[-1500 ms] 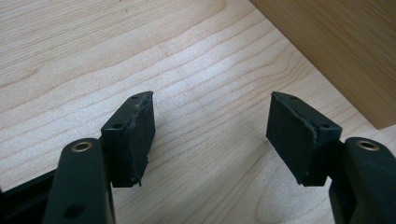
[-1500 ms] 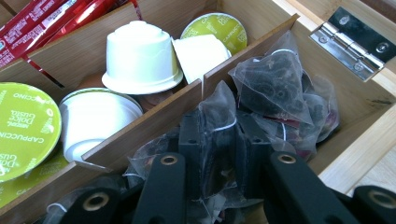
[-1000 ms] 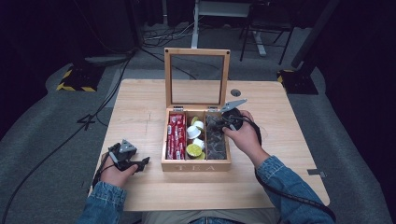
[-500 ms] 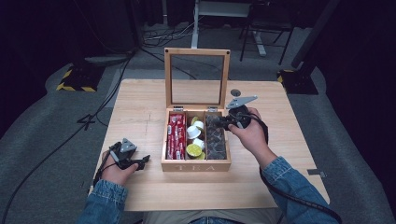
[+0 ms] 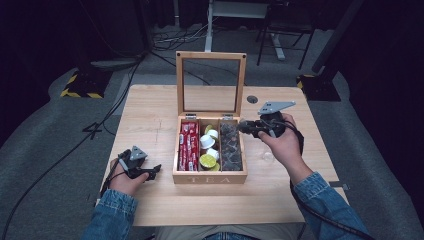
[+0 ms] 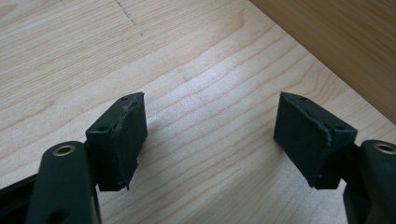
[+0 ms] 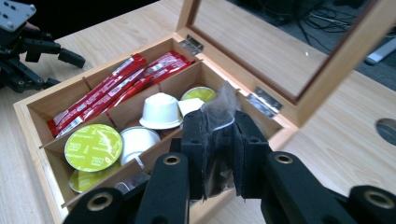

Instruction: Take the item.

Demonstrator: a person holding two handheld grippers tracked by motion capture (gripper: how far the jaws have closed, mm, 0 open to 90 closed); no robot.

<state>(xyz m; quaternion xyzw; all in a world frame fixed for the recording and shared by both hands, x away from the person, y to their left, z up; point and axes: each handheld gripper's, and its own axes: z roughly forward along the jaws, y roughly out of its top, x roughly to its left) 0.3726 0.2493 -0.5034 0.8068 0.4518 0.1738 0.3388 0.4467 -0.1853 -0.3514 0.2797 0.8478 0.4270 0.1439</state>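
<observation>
- Left gripper (image 5: pixel 150 172): low over the table (image 5: pixel 150 120), left of the tea box and well apart from it, held in the person's left hand (image 5: pixel 125 175). Jaws stand apart and have just been opening; nothing lies between the pads (image 6: pixel 128 140), with bare wood under them in the left gripper view. It also appears far off at the upper left of the right gripper view (image 7: pixel 28 46).
- Tea box (image 5: pixel 210 177): wooden, with "TEA" on the front wall, near the middle of the table. The glass-paned lid (image 5: pixel 210 82) stands upright on its hinges at the back. Three compartments run front to back.
- Red sachets (image 5: pixel 188 145): long packets lying lengthwise in the left compartment, seen also in the right gripper view (image 7: pixel 112 88).
- Capsules (image 5: pixel 207 150): white and green-topped pods heaped in the middle compartment; a green lid (image 7: pixel 93 147) faces up at the front, and a white pod (image 7: pixel 161 112) sits dome-up behind it.
- Dark packets (image 5: pixel 231 147): filling the right compartment.
- Dark tea packet (image 7: pixel 219 140): a thin, dark, translucent sachet, pinched upright, above the right compartment near the hinged back of the box.
- Right gripper (image 5: pixel 244 126): held in the person's right hand (image 5: pixel 280 142), pointing left over the back right corner of the box. Jaws closed tight, clamping the dark tea packet in the right gripper view (image 7: pixel 219 161).
</observation>
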